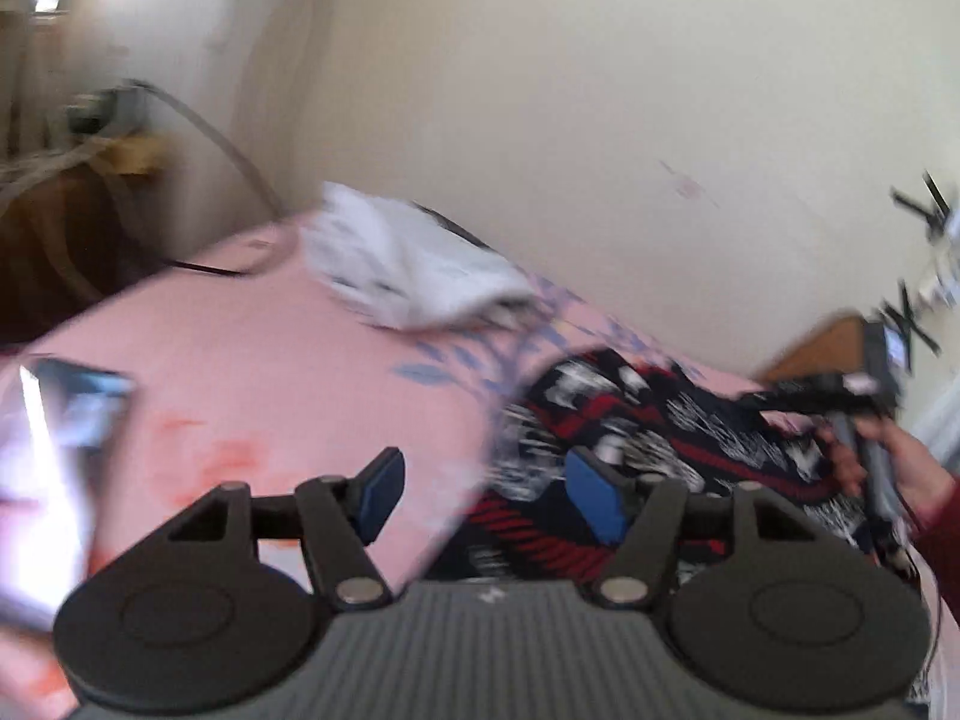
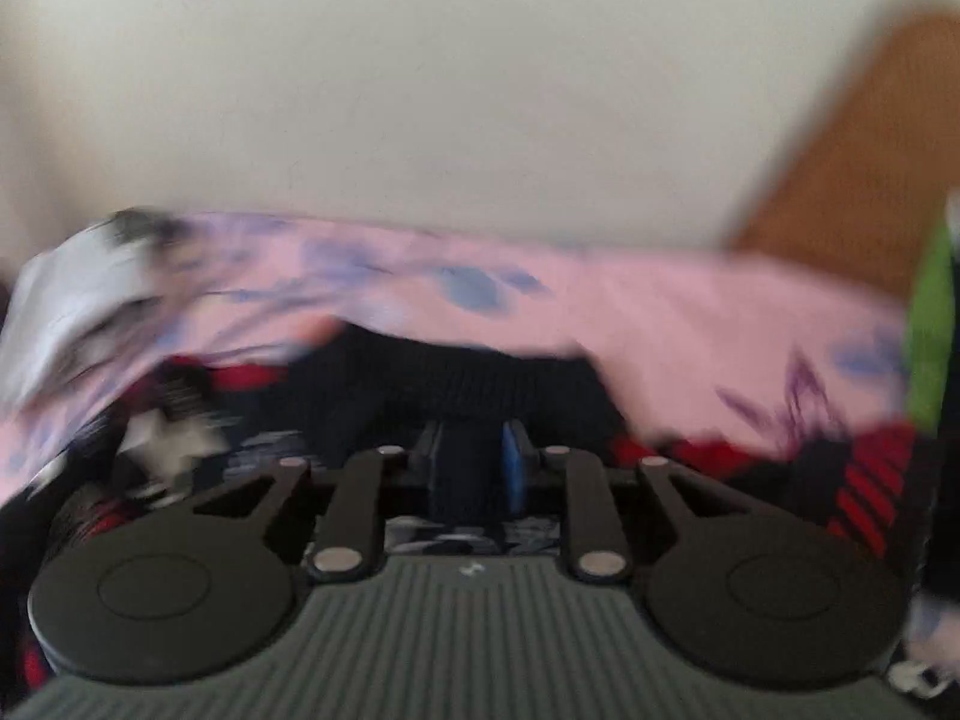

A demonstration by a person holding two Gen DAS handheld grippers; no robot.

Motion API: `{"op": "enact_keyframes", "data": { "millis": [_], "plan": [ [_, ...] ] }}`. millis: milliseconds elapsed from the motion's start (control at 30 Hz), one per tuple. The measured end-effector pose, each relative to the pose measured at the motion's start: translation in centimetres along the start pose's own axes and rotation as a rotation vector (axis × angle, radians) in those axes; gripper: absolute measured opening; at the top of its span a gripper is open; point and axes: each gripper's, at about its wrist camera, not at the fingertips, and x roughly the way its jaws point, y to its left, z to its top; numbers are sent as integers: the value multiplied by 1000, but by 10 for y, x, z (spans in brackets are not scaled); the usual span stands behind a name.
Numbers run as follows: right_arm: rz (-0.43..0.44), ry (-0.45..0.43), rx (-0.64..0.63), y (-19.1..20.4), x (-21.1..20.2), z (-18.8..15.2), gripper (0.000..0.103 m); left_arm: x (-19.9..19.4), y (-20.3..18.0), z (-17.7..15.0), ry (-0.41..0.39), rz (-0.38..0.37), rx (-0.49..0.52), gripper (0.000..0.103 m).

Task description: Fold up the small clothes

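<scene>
Both views motion-blurred. Left gripper [image 1: 489, 495] hangs over the pink bedsheet [image 1: 252, 372], jaws spread moderately wide, blue pads bare, nothing between them; its right-hand pad sits in front of the edge of the patterned garment [image 1: 648, 414] but contact cannot be confirmed. The garment, dark with red stripes and white print, lies crumpled on the sheet toward the right of the left wrist view, spreading across to the far right edge. There a hand [image 1: 900, 468] in a dark red sleeve holds the right gripper [image 2: 474, 468] by its handle, the tool reaching in over the garment. In the right wrist view its jaws stand narrow, pinching a fold of dark navy cloth of that garment [image 2: 456, 372] between the pads; more red-and-black fabric lies to either side below. A folded white garment [image 1: 414, 264] rests farther back on the bed near the cream wall [image 1: 600, 90], well apart from the patterned one. A phone-like glossy object [image 1: 66, 420] lies at the left edge of the sheet, too smeared to identify. Wooden headboard [image 2: 858, 180] at right.
</scene>
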Motion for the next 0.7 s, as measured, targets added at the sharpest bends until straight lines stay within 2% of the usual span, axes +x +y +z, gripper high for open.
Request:
{"op": "enact_keyframes", "data": {
  "millis": [67,167,233,333,400,500,567,600,633,700],
  "plan": [
    [108,-37,-160,43,-26,-9,29,-25,15,1,-43,54,-38,61],
    [342,-61,-417,129,-60,-35,45,-61,29,5,-121,115,-66,61],
    [484,-71,-593,190,-80,-63,57,-83,33,4,-171,138,-68,62],
    [646,-35,-775,266,-95,-113,64,-108,38,-1,-219,155,-66,65],
    [695,16,-861,307,-91,-144,66,-117,43,-7,-226,166,-65,65],
    [643,56,-947,347,-71,-183,69,-125,55,-18,-223,187,-66,66],
    [598,104,-915,358,-48,-192,66,-132,65,-23,-221,203,-78,66],
    [625,117,-851,357,-46,-188,44,-135,71,-26,-225,212,-87,66],
    [620,127,-826,361,-48,-182,12,-138,77,-27,-229,220,-98,66],
    [609,119,-778,376,-52,-167,11,-145,90,-29,-241,237,-132,66]
  ]
}}
